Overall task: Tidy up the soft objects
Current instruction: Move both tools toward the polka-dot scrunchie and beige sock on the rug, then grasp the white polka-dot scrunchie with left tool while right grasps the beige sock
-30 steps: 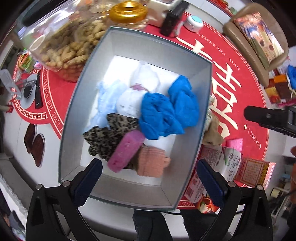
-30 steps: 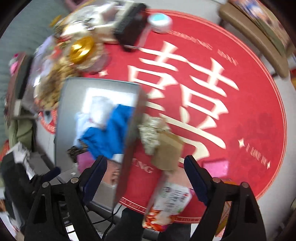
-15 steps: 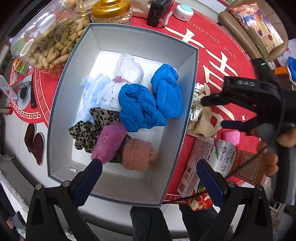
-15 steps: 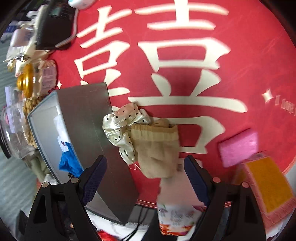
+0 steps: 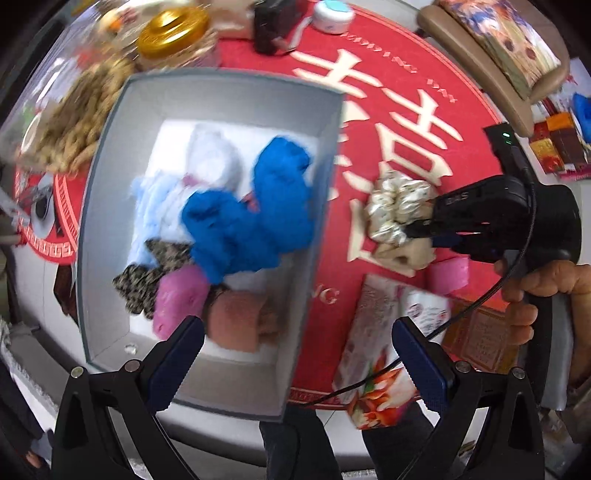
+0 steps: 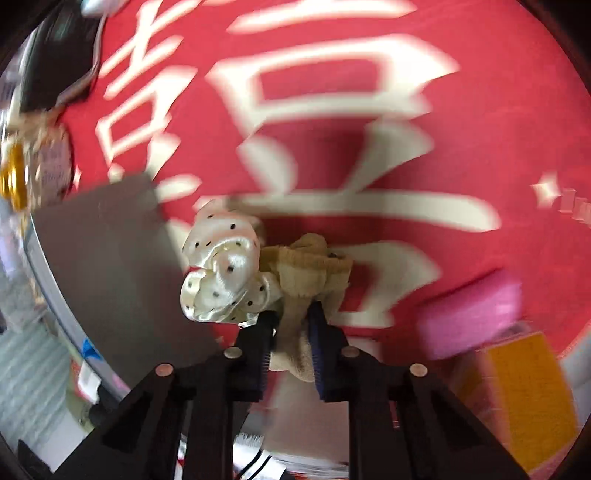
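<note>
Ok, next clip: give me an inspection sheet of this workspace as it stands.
Surface: red mat with cream characters.
Job's things: grey box holding blue cloths, pink roll, leopard piece; outside it, dotted satin scrunchie, beige sock, pink sponge.
Clutter: peanut jar, gold lid, snack packet.
Grippers: right gripper closing on the beige sock; left gripper open, empty.
Cables: black cable under right hand.
Surroundings: chair.
</note>
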A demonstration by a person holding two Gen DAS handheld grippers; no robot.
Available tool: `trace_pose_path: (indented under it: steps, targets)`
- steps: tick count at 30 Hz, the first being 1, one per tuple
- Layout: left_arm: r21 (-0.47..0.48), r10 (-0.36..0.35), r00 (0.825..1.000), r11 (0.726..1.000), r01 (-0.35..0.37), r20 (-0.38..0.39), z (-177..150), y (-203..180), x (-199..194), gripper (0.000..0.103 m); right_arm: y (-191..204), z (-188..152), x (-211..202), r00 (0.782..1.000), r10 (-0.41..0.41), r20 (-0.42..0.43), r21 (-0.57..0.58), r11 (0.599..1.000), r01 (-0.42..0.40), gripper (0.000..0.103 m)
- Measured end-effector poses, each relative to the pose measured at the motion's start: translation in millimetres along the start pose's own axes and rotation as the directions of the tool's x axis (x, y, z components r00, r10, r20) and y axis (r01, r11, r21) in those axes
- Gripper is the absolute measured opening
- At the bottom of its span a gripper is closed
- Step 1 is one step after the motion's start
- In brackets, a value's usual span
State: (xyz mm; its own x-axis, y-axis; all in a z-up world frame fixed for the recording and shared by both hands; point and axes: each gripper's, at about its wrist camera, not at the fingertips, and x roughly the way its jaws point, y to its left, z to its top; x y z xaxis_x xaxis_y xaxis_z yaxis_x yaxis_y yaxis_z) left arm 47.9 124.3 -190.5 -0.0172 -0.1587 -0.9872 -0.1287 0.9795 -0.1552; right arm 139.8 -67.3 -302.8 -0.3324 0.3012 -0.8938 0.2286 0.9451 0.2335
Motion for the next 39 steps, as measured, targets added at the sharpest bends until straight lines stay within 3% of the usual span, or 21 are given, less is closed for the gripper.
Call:
trace_pose_path:
  steps: [5, 6, 7, 9, 15, 18, 25, 29, 33, 36, 39]
  targets:
    - [0.071, -0.011, 0.999, 0.997, 0.008, 0.05, 21, -38, -14, 0.102, -64, 10, -54, 0.985, -0.032, 0.17, 0.189, 0.982, -0.001, 0.022]
    - [0.083, -0.014, 0.998, 0.997, 0.009, 0.055, 25, -46, -14, 0.102, -77, 10, -66, 0.978, -0.038, 0.206, 0.226, 0.974, -0.01, 0.034]
    - [0.094, -0.023, 0.998, 0.995, 0.018, 0.05, 30, -54, -13, 0.102, -86, 10, -72, 0.975, -0.026, 0.219, 0.242, 0.97, -0.029, 0.063]
    - [0.11, -0.042, 0.999, 0.993, 0.041, 0.013, 44, -68, -6, 0.102, -102, 4, -83, 0.974, 0.022, 0.228, 0.276, 0.957, -0.086, 0.08]
    - [0.206, 0.012, 1.0, 0.978, -0.015, 0.016, 79, -125, 17, 0.102, -137, -15, -107, 0.969, 0.092, 0.231, 0.326, 0.931, -0.166, 0.08]
    - [0.258, 0.003, 1.0, 0.966, -0.001, -0.008, 91, -157, 40, 0.102, -160, -31, -117, 0.963, 0.112, 0.246, 0.342, 0.919, -0.195, 0.08]
    - [0.353, 0.074, 0.997, 0.933, -0.066, -0.008, 109, -219, 105, 0.102, -184, -53, -124, 0.954, 0.147, 0.261, 0.313, 0.922, -0.228, 0.08]
    - [0.29, 0.104, 0.994, 0.952, -0.093, -0.022, 124, -219, 132, 0.102, -190, -44, -126, 0.957, 0.133, 0.258, 0.263, 0.943, -0.202, 0.08]
    - [0.199, 0.207, 0.978, 0.958, -0.208, 0.029, 139, -195, 130, 0.102, -196, -38, -123, 0.956, 0.165, 0.243, 0.262, 0.938, -0.228, 0.08]
    - [0.139, 0.182, 0.983, 0.973, -0.182, 0.014, 148, -176, 127, 0.102, -193, -29, -124, 0.959, 0.153, 0.239, 0.243, 0.947, -0.211, 0.08]
    - [0.166, 0.181, 0.984, 0.97, -0.18, 0.011, 152, -179, 128, 0.102, -182, -13, -121, 0.962, 0.168, 0.215, 0.206, 0.955, -0.213, 0.08]
